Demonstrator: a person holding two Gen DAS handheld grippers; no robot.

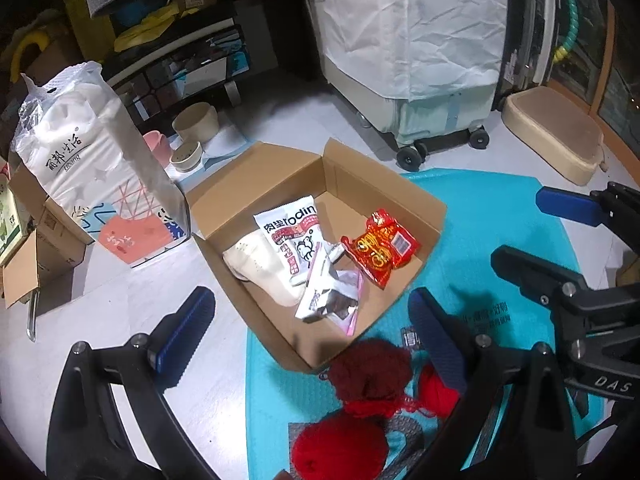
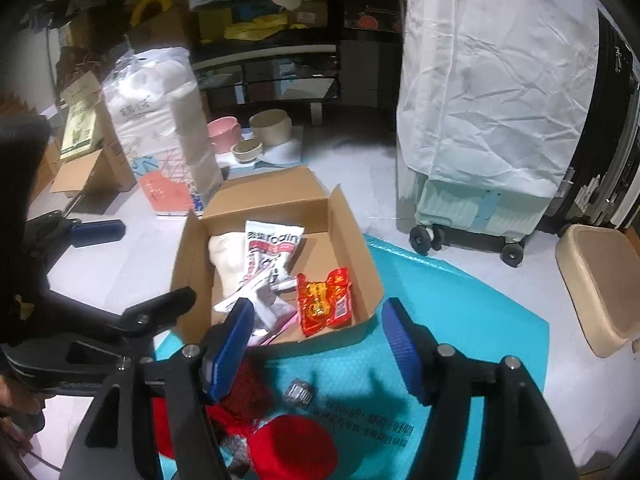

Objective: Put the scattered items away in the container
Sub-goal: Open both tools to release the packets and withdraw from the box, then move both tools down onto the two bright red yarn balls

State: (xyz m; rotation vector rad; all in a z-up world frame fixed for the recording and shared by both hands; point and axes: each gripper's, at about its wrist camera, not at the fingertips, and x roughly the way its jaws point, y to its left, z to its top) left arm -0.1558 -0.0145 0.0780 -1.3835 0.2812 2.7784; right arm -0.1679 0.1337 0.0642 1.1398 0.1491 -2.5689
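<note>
An open cardboard box [image 1: 404, 196] [image 2: 360, 256] stands on the floor at the edge of a teal mat [image 1: 492, 216] [image 2: 460, 304]. In it lie a white sock [image 1: 260, 268], a white snack packet [image 1: 294, 236] [image 2: 272, 252], a silvery wrapper [image 1: 324, 296] and a red snack packet [image 1: 380, 248] [image 2: 324, 300]. Red yarn balls [image 1: 368, 376] [image 2: 296, 448] lie on the mat in front of the box. My left gripper [image 1: 312, 332] is open above the box's near corner and the yarn. My right gripper [image 2: 316, 348] is open over the mat, just before the box.
A tall pack of tissue paper [image 1: 100, 176] [image 2: 160, 128] stands left of the box. Bowls [image 1: 196, 120] [image 2: 272, 124] sit behind it. A covered suitcase on wheels [image 1: 420, 60] [image 2: 480, 120] and a beige stool [image 1: 556, 136] [image 2: 600, 284] stand to the right. Cardboard boxes [image 1: 40, 248] lie at far left.
</note>
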